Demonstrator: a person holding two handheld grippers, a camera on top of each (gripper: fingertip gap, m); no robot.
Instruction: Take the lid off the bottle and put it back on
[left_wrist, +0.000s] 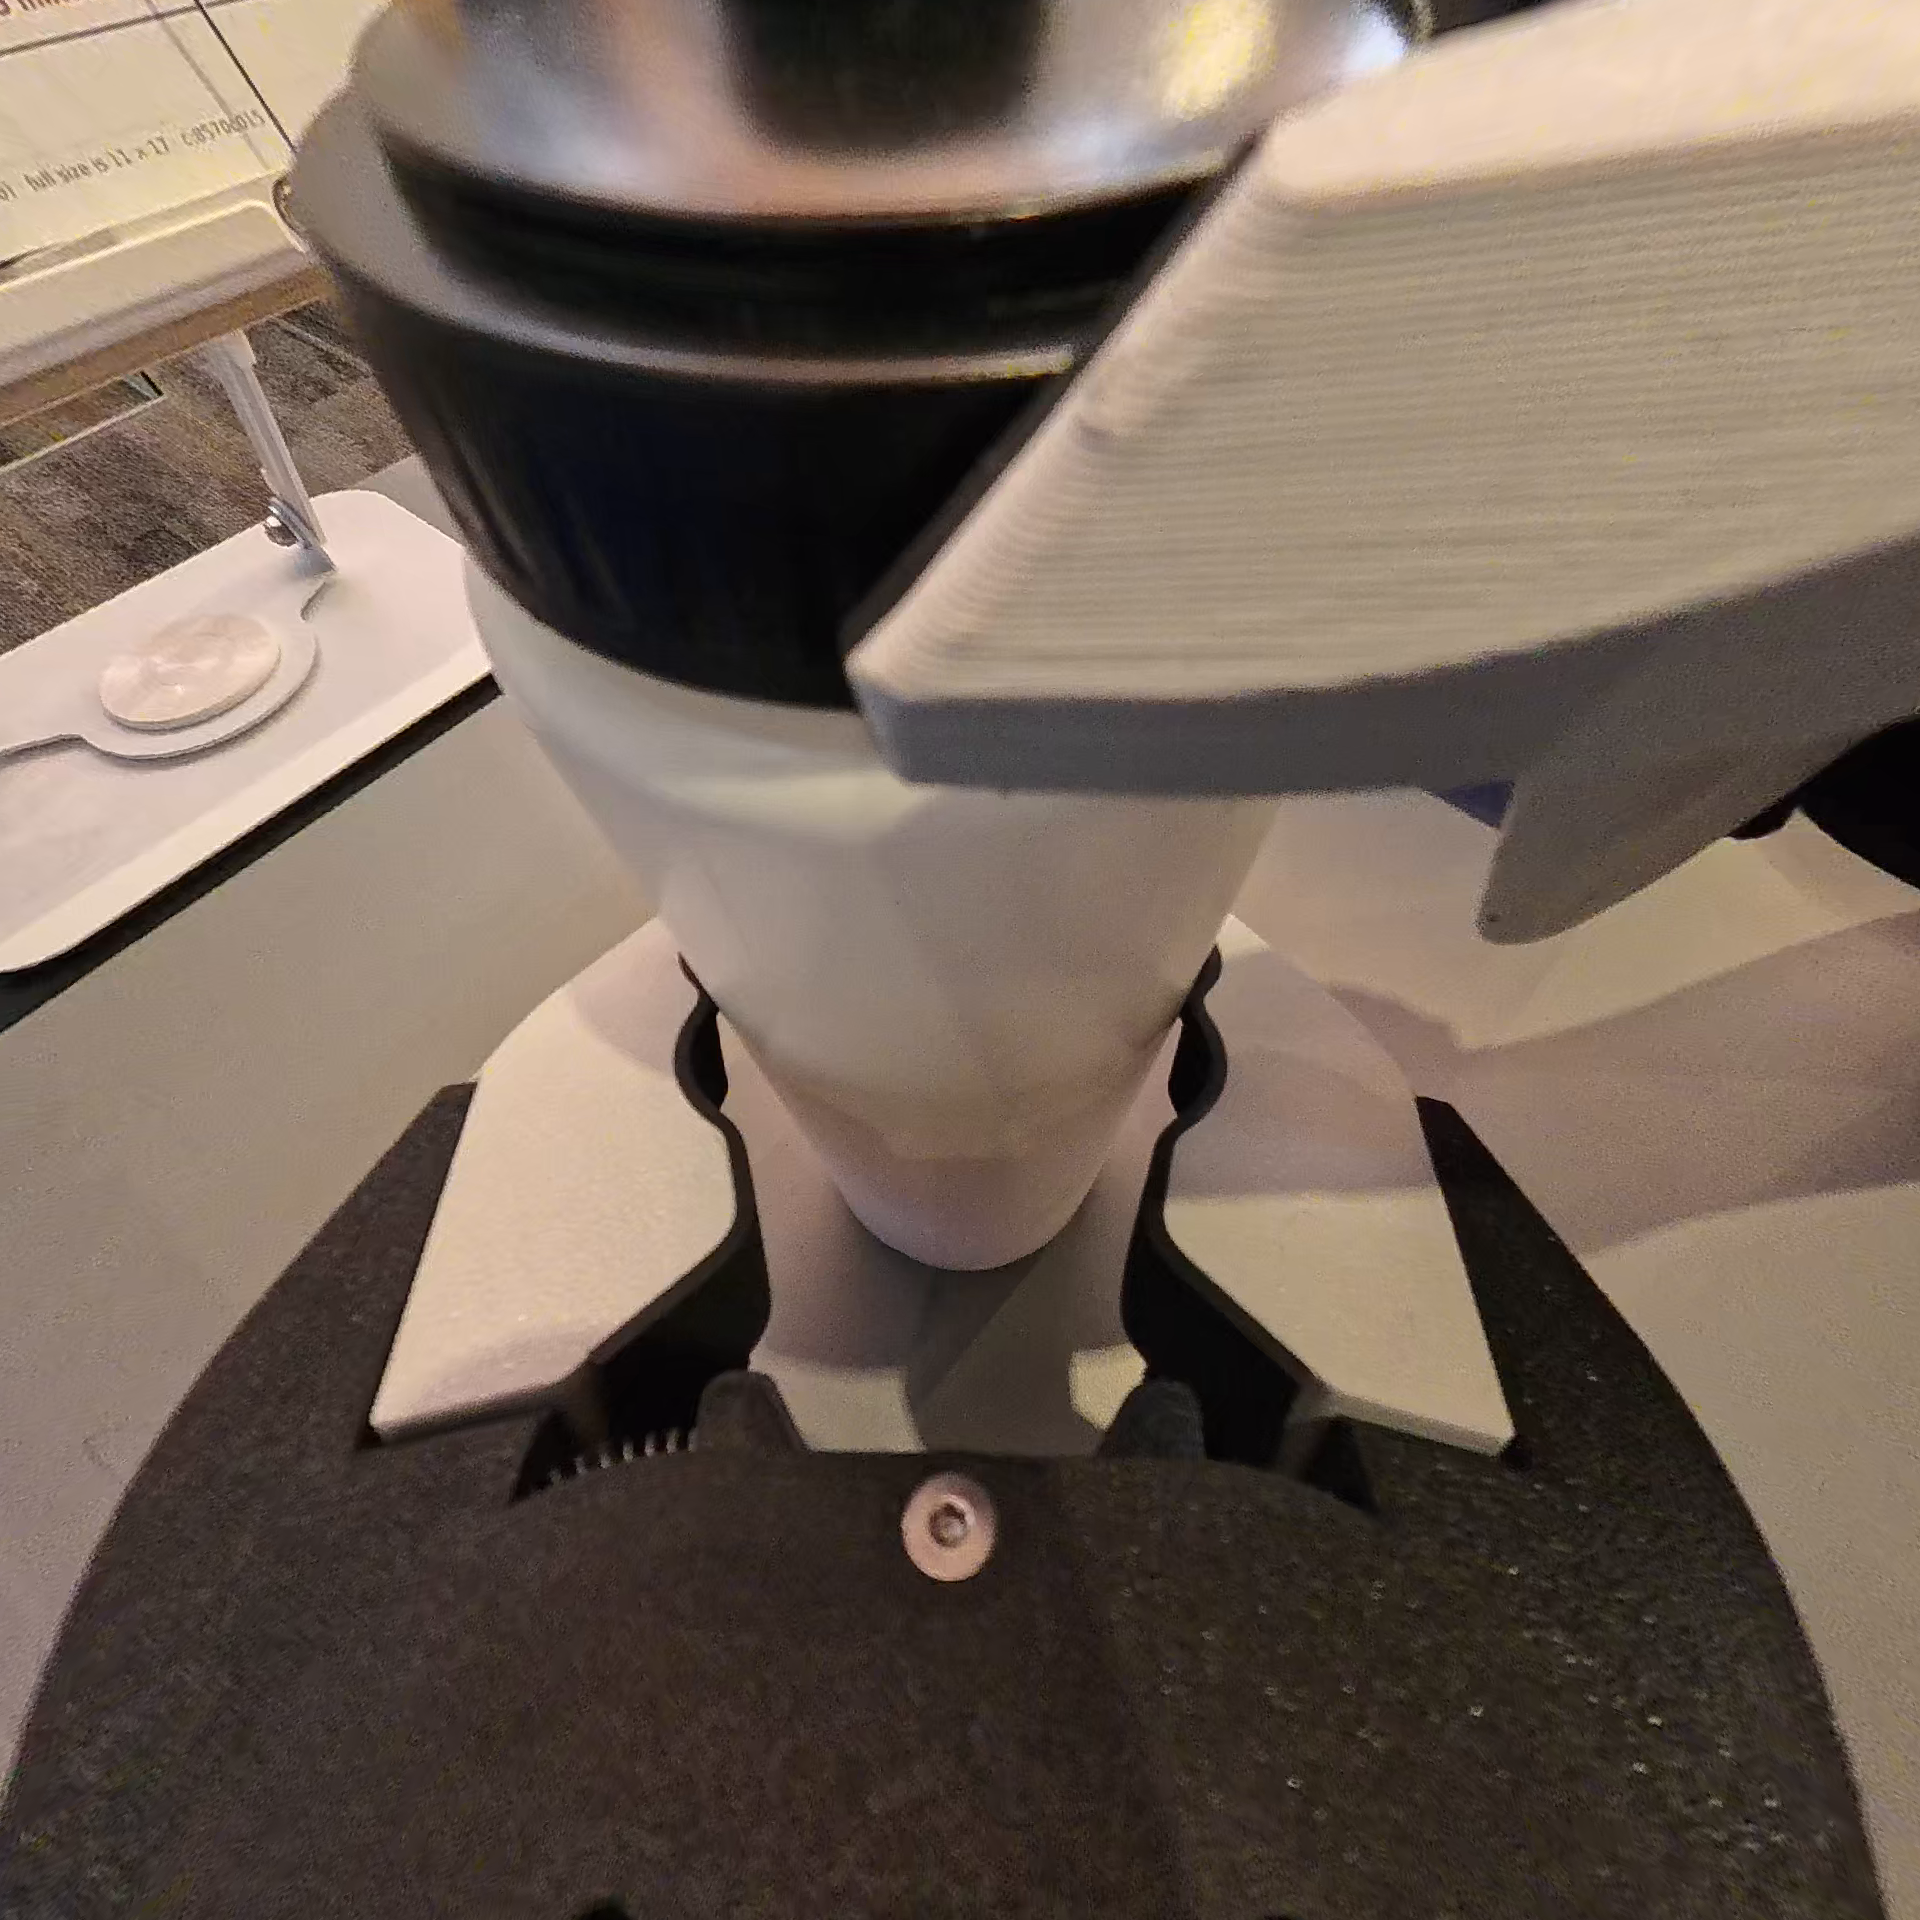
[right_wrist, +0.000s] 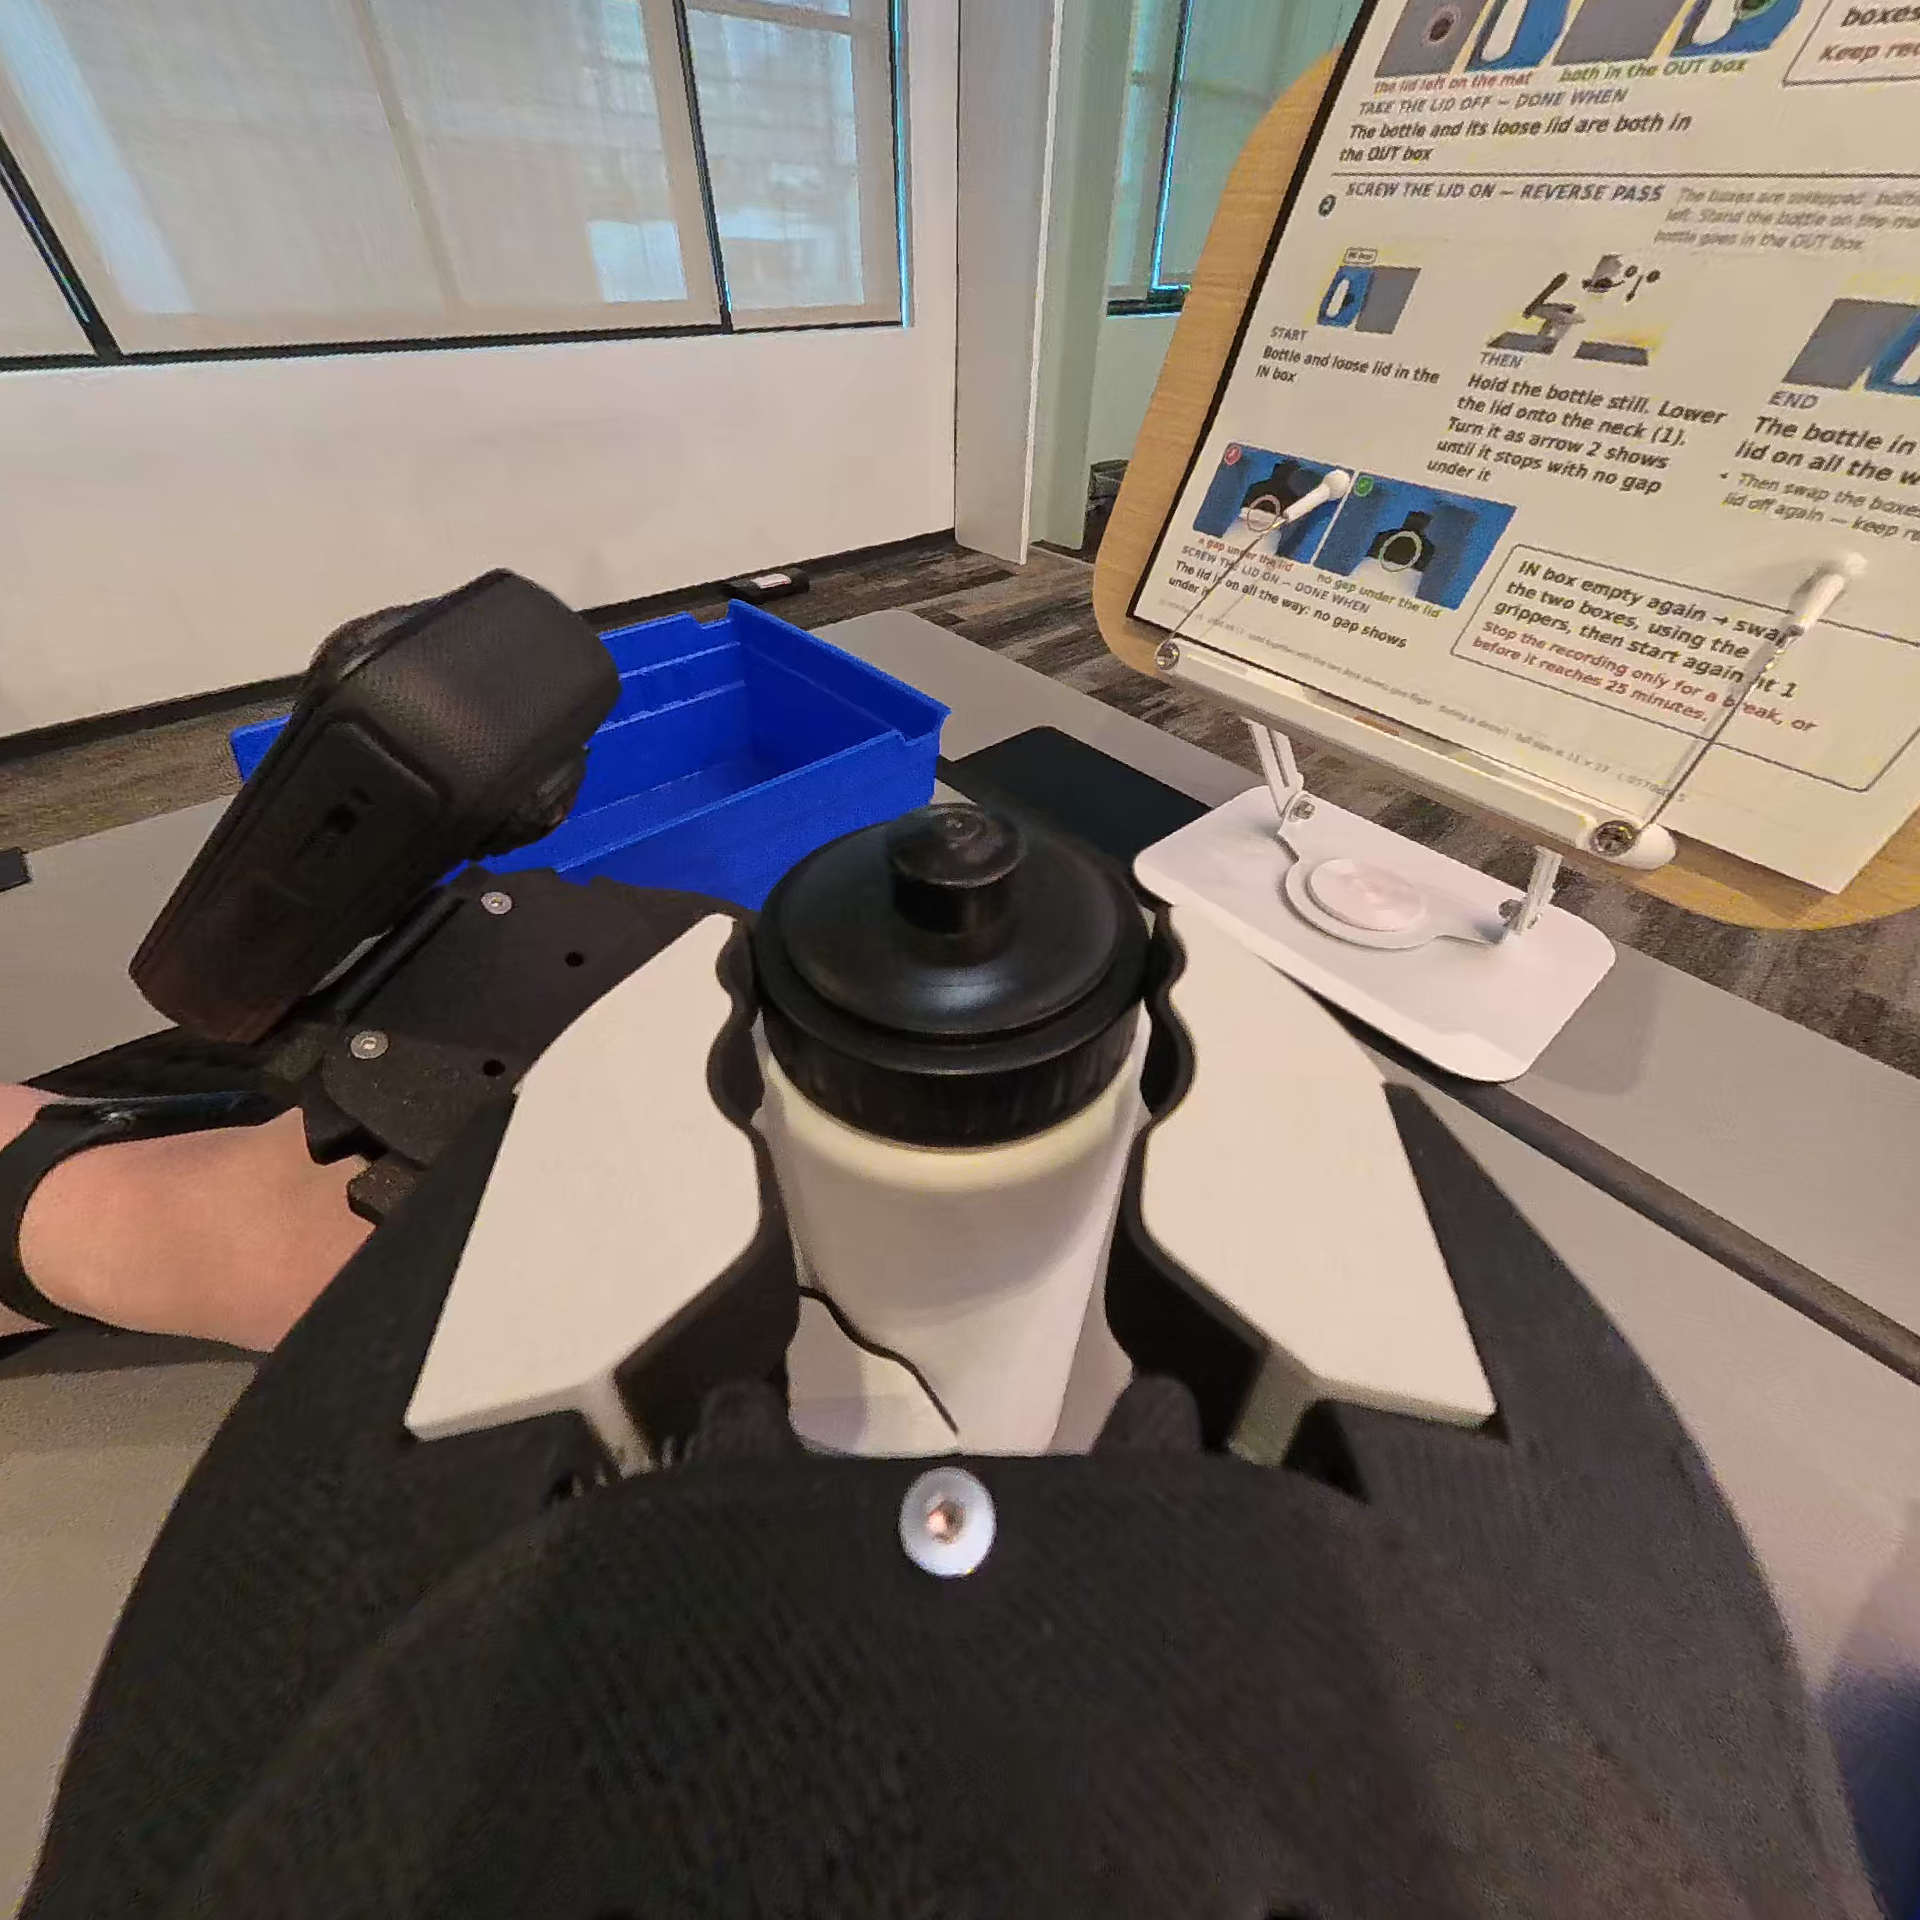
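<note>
A white bottle (right_wrist: 935, 1247) with a black lid (right_wrist: 951, 935) screwed on stands upright between both grippers. My right gripper (right_wrist: 951, 997) is shut on the lid, its pads pressing the ribbed skirt from both sides. In the left wrist view my left gripper (left_wrist: 951, 1039) is shut on the bottle's white body (left_wrist: 935, 935) low down, seen from below. The lid (left_wrist: 675, 499) is above it, with a white finger (left_wrist: 1403, 468) of the right gripper against its side. The left gripper's black camera housing (right_wrist: 374, 800) and the hand (right_wrist: 177, 1226) holding it show at the left.
A blue bin (right_wrist: 748, 758) sits on the grey table behind the left gripper. An instruction board (right_wrist: 1558, 416) stands on a white stand base (right_wrist: 1382, 935) at the back right; the base also shows in the left wrist view (left_wrist: 208, 727). A dark mat (right_wrist: 1060, 779) lies behind the bottle.
</note>
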